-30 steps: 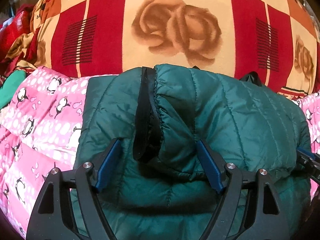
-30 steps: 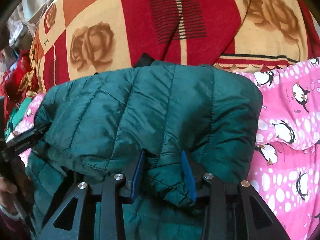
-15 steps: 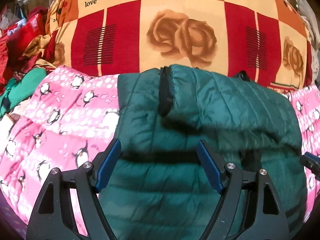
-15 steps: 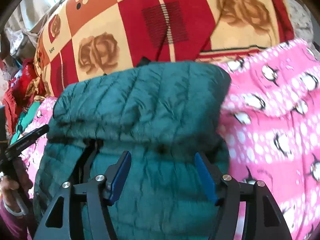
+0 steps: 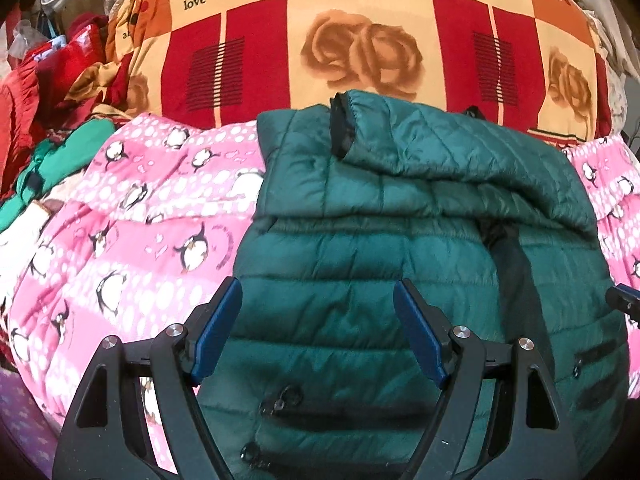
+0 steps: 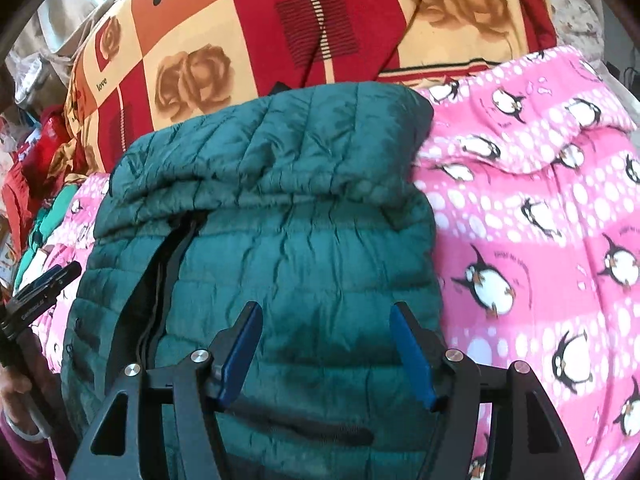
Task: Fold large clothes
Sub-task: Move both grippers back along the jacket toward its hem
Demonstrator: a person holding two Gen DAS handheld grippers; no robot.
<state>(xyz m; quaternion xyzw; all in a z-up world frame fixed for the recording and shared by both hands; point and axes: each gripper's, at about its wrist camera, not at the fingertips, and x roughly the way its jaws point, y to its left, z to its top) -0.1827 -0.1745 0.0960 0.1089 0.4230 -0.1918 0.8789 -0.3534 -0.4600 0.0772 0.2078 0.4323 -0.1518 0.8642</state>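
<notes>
Green puffer jacket (image 5: pixel 400 264) w/ its far part folded over, on the penguin blanket (image 5: pixel 132 248).
Both hand-held grippers, left (image 5: pixel 318 330) & right (image 6: pixel 326 354), hover spread and empty; jacket lies just ahead, below the jaws, likely between folds.

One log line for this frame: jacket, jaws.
green puffer jacket: top folded over, on penguin blanket | left gripper: open | right gripper: open

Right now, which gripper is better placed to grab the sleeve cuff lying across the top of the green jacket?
Left, probably. The black-lined sleeve cuff lies ahead of the open left gripper at the jacket's far left. From the right gripper, also open, the cuff is not visible.
</notes>
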